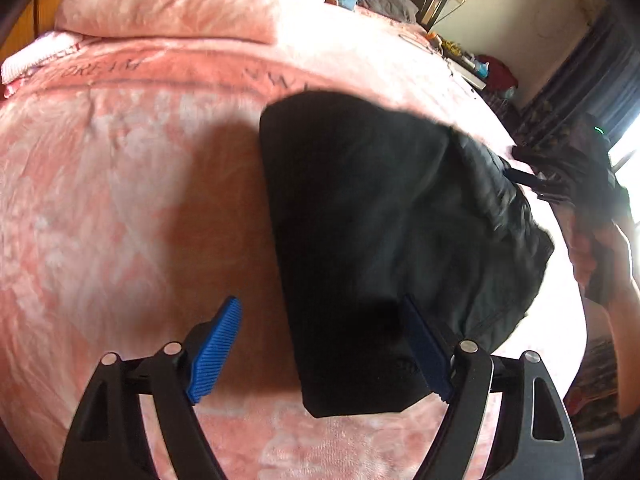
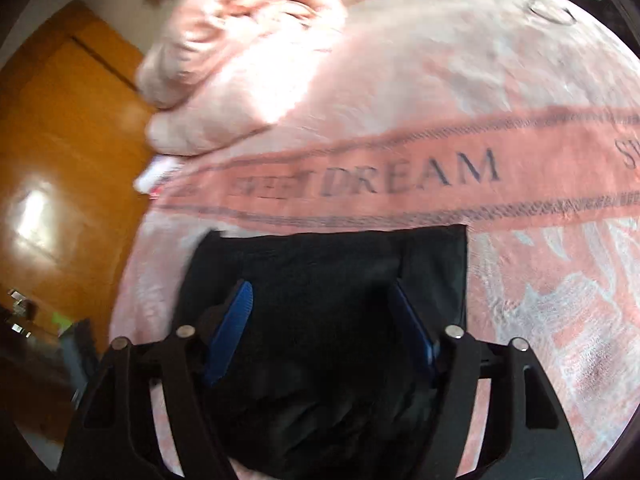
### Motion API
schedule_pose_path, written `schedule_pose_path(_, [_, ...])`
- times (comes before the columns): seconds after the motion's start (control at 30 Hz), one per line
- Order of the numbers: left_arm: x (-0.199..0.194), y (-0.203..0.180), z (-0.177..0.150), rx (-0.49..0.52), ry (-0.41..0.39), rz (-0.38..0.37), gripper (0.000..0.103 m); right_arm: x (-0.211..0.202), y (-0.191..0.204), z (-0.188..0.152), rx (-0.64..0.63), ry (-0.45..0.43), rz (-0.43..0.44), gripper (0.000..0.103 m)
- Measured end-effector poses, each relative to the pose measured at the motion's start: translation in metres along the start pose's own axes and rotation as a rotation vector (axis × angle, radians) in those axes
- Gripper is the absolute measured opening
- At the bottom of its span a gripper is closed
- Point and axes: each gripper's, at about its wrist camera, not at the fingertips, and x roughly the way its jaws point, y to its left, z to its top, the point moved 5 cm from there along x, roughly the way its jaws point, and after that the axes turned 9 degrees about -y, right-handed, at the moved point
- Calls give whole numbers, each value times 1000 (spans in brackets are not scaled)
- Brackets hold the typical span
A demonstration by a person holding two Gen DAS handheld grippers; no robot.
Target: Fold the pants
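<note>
I see the pants (image 1: 384, 240) lying on the bed (image 1: 120, 200); behind them a folded blanket (image 1: 172, 4) sits on it.

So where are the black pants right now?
The black pants lie folded on the pink blanket, right of centre in the left wrist view, just below the "DREAM" band in the right wrist view.

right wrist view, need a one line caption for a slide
Open right gripper above folded black pants on a pink blanket printed DREAM.
</note>
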Motion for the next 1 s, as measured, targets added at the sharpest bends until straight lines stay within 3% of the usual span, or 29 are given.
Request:
schedule_pose_path(0.03, [2, 2, -3, -6, 14, -7, 83, 7, -6, -1, 20, 9, -18, 51])
schedule_pose_path(0.1, [6, 2, -4, -27, 23, -10, 83, 2, -2, -3, 13, -1, -25, 50])
schedule_pose_path(0.2, [0, 2, -2, -27, 9, -15, 83, -40, 15, -7, -24, -83, 14, 60])
schedule_pose_path(0.27, [0, 2, -1, -30, -5, -26, 82, -79, 23, -29, -49, -131, 49, 62])
schedule_pose_path(0.37, [1, 4, -6, -34, -12, -35, 83, -103, 20, -63, -48, -129, 65, 65])
schedule_pose_path(0.5, [7, 7, -5, -57, -18, -47, 87, -74, -13, -98, -4, -50, -1, 61])
schedule_pose_path(0.6, [3, 6, -4, -67, -20, -37, 86, -79, -11, -96, 30, -87, 16, 61])
schedule_pose_path(0.7, [-22, 4, -4, -67, -61, -15, 87, -112, 7, -99, 22, -156, 12, 79])
schedule_pose_path(0.73, [-32, 3, -5, -61, -84, 6, 92, -122, 12, -105, 10, -174, -12, 88])
schedule_pose_path(0.87, [-81, -5, -16, -21, -186, 82, 99, -167, 31, -143, -41, -241, -117, 92])
schedule_pose_path(1.0, [-139, -28, -41, 62, -289, 175, 99, -212, 47, -190, -55, -334, -189, 95])
